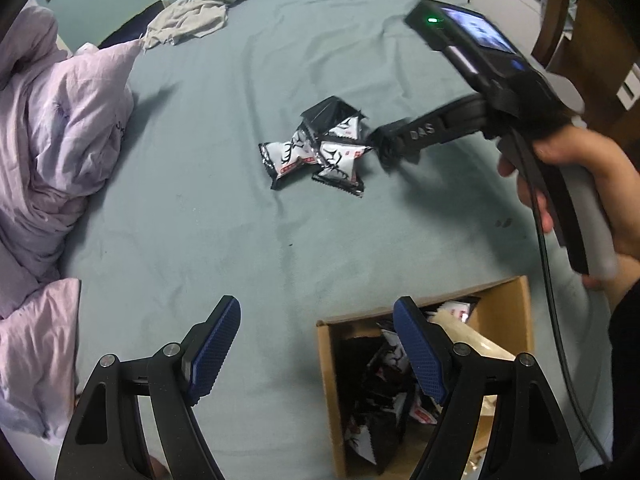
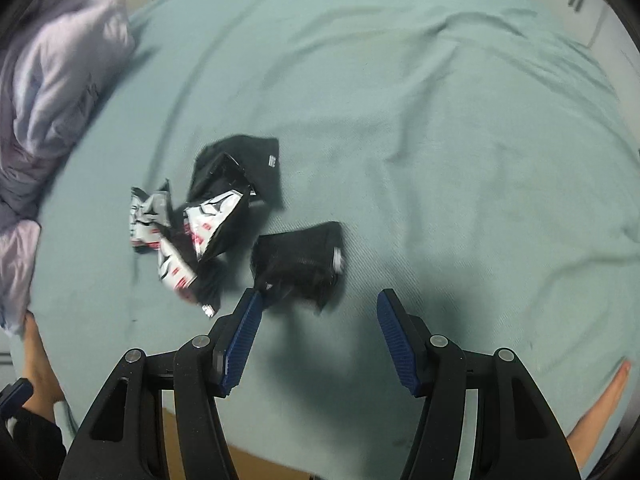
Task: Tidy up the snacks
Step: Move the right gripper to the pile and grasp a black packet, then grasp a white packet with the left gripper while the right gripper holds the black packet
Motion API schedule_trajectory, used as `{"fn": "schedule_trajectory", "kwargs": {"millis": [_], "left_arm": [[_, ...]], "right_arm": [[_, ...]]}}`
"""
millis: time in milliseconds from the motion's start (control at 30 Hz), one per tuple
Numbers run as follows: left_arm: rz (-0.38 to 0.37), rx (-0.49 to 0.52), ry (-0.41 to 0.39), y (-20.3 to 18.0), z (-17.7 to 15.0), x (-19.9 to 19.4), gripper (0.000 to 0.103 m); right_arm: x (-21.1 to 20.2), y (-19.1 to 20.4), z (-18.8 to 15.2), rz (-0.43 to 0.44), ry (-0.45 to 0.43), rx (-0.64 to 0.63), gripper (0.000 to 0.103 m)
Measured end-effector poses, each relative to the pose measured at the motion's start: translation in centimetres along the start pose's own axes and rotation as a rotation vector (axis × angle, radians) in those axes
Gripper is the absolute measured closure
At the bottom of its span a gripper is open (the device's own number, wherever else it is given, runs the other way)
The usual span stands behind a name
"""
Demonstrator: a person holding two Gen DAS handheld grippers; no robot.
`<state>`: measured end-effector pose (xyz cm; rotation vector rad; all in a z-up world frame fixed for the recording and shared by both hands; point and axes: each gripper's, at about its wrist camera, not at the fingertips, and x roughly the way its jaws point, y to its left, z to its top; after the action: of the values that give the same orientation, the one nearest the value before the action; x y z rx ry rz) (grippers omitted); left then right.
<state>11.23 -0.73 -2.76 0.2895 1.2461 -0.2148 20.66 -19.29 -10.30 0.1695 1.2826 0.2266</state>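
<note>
My left gripper (image 1: 316, 350) hangs wide open, empty, beside the cardboard box (image 1: 512, 304). The snack packets (image 1: 316, 152) lie mid-bed: light, crinkly, probably slippery, so I'd pinch a sealed edge. My right gripper (image 2: 318, 334) gapes empty nearby.

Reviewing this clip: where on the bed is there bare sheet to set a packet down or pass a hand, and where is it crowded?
Bare sheet runs between the snack packets and the cardboard box, and left toward the lilac duvet. In the right wrist view, everything right of the pile is open. It is crowded at the pile, where the right gripper reaches, and inside the box, which holds packets beside the left gripper.
</note>
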Motion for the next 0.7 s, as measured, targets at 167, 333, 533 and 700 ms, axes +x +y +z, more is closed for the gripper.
{"fn": "schedule_trajectory", "kwargs": {"millis": [167, 333, 533, 700], "left_arm": [[0.004, -0.012, 0.005, 0.0, 1.0, 0.9, 0.023], [-0.003, -0.050, -0.006, 0.5, 2.4, 1.1, 0.023], [0.020, -0.118, -0.023, 2.2, 4.1, 1.8, 0.023], [0.039, -0.139, -0.006, 2.5, 5.4, 3.6, 0.023]], "right_arm": [[2.6, 1.3, 1.5, 0.008, 0.044, -0.034, 0.044], [3.0, 2.9, 1.6, -0.039, -0.030, -0.125, 0.050], [2.4, 1.8, 1.0, 0.028, -0.065, -0.107, 0.064], [-0.2, -0.4, -0.7, 0.074, -0.135, -0.102, 0.065]]}}
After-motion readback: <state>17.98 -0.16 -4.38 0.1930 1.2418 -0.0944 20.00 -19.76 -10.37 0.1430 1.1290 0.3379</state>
